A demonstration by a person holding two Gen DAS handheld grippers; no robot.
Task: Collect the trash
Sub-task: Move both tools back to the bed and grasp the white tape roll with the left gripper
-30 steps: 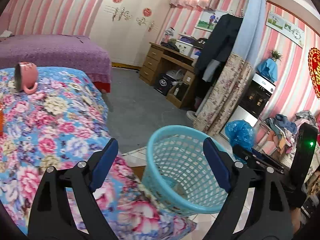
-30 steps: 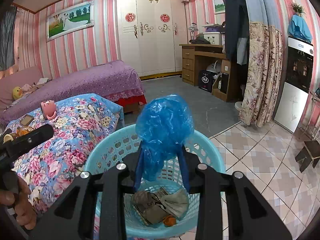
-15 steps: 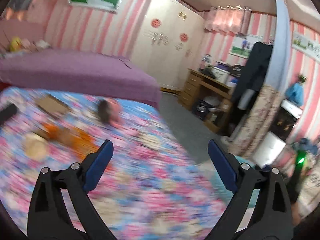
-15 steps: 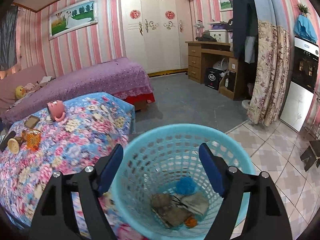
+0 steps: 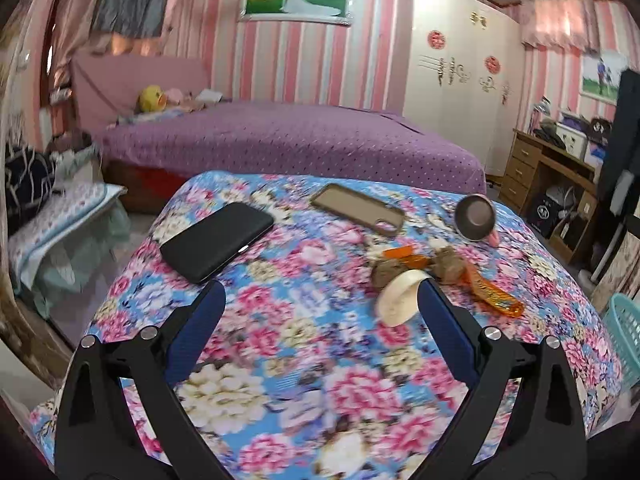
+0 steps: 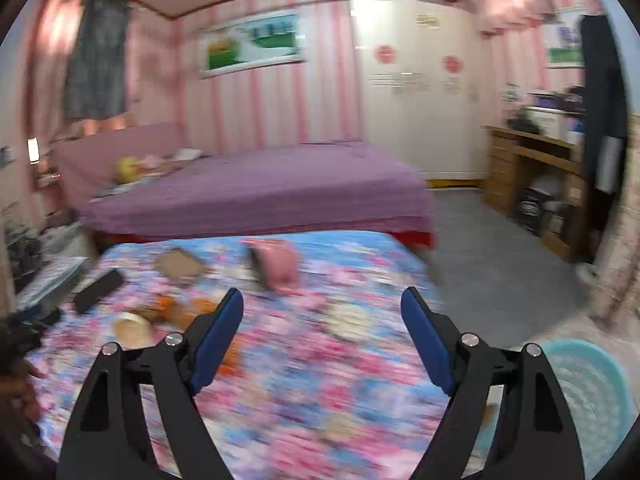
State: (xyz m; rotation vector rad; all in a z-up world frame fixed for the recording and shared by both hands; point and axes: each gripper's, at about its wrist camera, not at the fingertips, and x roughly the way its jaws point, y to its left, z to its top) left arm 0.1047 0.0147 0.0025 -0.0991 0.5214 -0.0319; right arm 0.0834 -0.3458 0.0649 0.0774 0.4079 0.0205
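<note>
The left hand-held gripper (image 5: 320, 304) hangs over the floral-covered desk (image 5: 304, 360) with its jaws spread wide and nothing between them. The right hand-held gripper (image 6: 322, 312) is likewise empty and wide, though its view is smeared with motion.

The remaining trash sits in a small cluster just ahead of the left gripper's right finger: a cream roll of tape (image 5: 400, 294), two brownish crumpled wads (image 5: 448, 266) and an orange wrapper (image 5: 492, 294) trailing out beside them. The turquoise basket (image 5: 626, 340) stands off the desk's right edge, well apart from that cluster.

The risks, as I judge them:
- The black phone (image 5: 218, 242), the tan phone case (image 5: 358, 209) and the tipped pink mug (image 5: 476, 222) lie on the same cloth; a hasty reach could catch one of these instead of rubbish.
- The wads touch the wrapper, so closing on one may drag the other and scatter it.
- The thin wrapper lies flat and could slip from the pads.
- Fast swings toward the basket could drop a loose piece onto the floor.
</note>
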